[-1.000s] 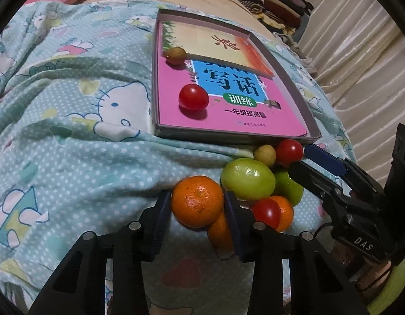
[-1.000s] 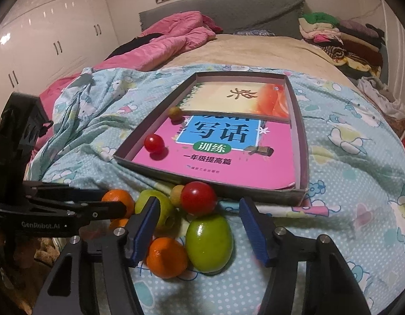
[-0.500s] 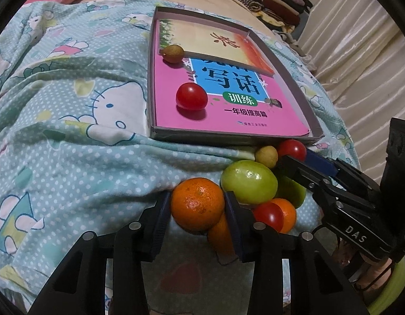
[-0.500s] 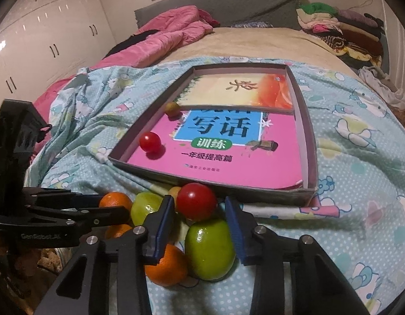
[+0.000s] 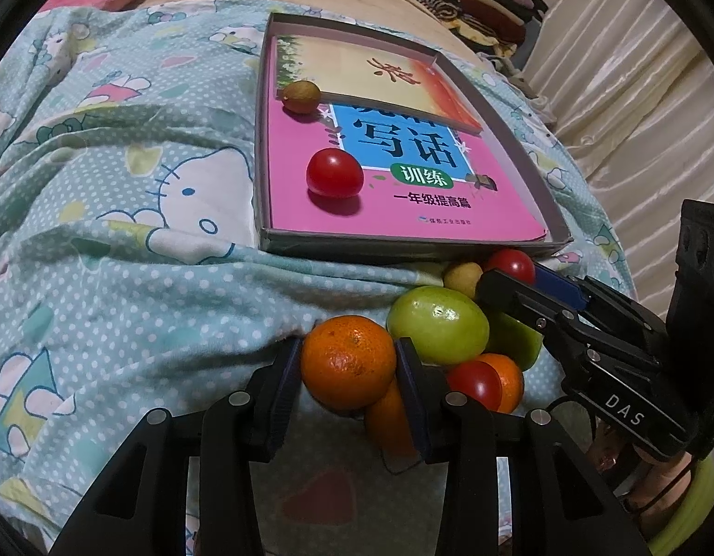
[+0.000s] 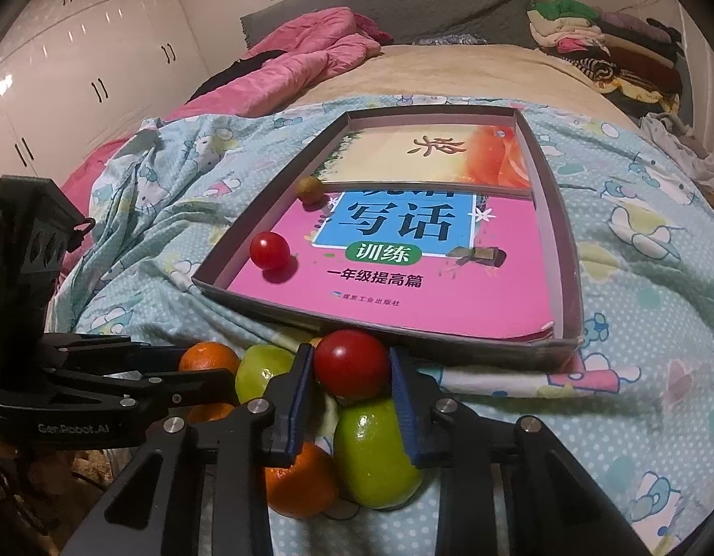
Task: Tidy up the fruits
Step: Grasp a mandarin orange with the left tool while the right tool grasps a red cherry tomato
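- Pinching an orange (image 5: 348, 362), the left gripper (image 5: 348, 366) has both pads against its sides.
- Right gripper (image 6: 350, 370) has just been closing; its pads now press a red tomato (image 6: 352, 361).
- Beyond both, the tray (image 6: 567, 273) holds only one tomato (image 6: 269, 250) and one small brownish fruit (image 6: 309, 189).
- Most fruit still lies in the pile (image 5: 438, 324) on the blanket; the sorting seems early.

Piled fruits (image 6: 375, 454) beside box (image 6: 571, 278) holding tomato (image 6: 269, 250), kumquat (image 6: 309, 188).
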### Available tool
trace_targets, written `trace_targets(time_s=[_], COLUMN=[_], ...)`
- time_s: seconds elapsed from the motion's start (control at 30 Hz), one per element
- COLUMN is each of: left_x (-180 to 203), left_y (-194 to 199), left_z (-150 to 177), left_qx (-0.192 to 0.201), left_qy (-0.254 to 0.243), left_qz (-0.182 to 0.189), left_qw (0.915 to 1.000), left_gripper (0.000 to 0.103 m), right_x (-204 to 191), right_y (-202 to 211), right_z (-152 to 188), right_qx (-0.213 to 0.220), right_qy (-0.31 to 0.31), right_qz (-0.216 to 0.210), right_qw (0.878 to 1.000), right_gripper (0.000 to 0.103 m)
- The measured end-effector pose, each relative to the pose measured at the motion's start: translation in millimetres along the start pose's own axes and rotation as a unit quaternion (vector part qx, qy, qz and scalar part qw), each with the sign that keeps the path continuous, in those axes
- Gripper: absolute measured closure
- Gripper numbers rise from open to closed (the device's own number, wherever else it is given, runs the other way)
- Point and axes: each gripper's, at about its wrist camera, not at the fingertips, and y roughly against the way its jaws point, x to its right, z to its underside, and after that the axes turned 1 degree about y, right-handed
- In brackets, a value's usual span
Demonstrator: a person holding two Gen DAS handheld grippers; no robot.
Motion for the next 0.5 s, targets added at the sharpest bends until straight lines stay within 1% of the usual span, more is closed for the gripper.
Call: trace_targets(time_s=[0.2, 0.5], left_x=[-1, -3], left_y=[6, 23], left_z=[-1, 2], left_qx=[0.012, 0.034], left_qy=[-0.001, 0.003], left_qz=[0.006, 0.003], left_qw=[0.9999, 0.9994], left_gripper=[0.062, 0.062], right_x=[-1, -5], right_y=[6, 20], right_z=[0, -1], right_qx=[0.010, 0.030], right_qy=[0.004, 0.020], right_qz=[-0.004, 0.011], right_qw=[1.000, 0.999], right_gripper=[0.071, 0.071])
